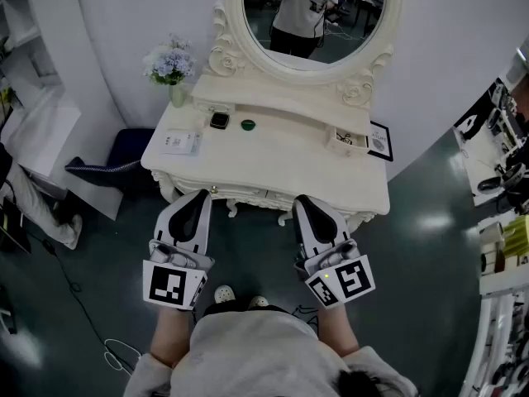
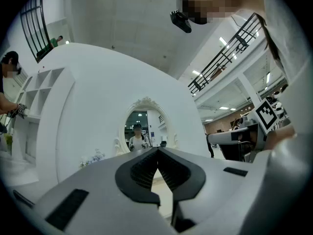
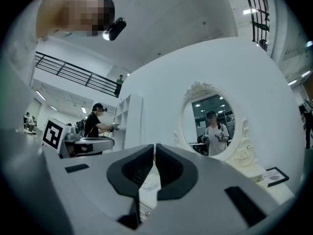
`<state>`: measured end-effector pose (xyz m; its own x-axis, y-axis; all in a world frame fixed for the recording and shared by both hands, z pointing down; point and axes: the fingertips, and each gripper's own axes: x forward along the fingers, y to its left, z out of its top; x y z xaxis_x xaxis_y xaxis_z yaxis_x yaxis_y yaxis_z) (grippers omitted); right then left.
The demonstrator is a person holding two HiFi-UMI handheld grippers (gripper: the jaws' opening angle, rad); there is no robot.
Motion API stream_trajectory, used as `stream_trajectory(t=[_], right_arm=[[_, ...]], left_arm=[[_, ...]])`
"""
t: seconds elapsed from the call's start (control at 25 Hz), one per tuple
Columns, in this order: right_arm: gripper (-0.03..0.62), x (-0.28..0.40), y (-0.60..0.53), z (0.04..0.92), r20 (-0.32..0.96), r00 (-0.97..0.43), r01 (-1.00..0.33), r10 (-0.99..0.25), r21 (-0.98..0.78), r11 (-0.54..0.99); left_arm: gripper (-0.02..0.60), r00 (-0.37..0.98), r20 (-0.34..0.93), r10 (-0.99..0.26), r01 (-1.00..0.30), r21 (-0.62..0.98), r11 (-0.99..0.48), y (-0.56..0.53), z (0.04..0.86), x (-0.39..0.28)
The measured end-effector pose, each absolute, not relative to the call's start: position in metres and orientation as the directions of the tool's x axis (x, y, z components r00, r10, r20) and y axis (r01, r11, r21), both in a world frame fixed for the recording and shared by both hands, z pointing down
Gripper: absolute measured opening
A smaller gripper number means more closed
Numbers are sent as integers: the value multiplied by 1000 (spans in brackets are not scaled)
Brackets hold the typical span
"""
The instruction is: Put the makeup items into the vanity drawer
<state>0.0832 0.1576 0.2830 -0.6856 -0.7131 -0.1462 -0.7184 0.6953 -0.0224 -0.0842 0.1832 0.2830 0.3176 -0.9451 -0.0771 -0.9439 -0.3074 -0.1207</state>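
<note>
Makeup items (image 1: 219, 121) sat on the vanity (image 1: 281, 162), ahead of your jaws; left gripper (image 1: 198, 197) and right gripper (image 1: 307, 201) were both closed, empty. They looked light, rigid, slick; their sides suited pinching.

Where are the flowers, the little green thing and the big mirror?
flowers (image 1: 168, 63), head view, on the blue blossoms.
little green thing (image 1: 248, 125), head view, on its round top.
mirror (image 1: 316, 11), head view, middle of the glass.
</note>
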Motion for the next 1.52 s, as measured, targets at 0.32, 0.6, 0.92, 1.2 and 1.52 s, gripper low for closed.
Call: stream_trajectory(t=[0.32,0.6,0.92,1.2,1.52], right_arm=[[28,77,154,282,-150,-679,-724,-719,-26,689],[28,64,148,285,-149,-658,-743,-738,-31,668],[28,52,143,284,-181,-615,-773,-768,-54,632],[28,43,141,288,-169,-610,-780,-774,-41,624],[28,48,108,296,-170,-610,-779,-774,-51,625]], left_arm=[[14,319,-165,-933,-946,-120,-302,177,267,-90],[14,348,-68,-935,-933,-121,-338,171,287,-105],[14,361,-167,-917,-931,-119,-345,160,273,-128],[14,386,-173,-906,-922,-108,-372,151,275,-132],[14,386,-145,-911,-921,-112,-372,120,287,-127]])
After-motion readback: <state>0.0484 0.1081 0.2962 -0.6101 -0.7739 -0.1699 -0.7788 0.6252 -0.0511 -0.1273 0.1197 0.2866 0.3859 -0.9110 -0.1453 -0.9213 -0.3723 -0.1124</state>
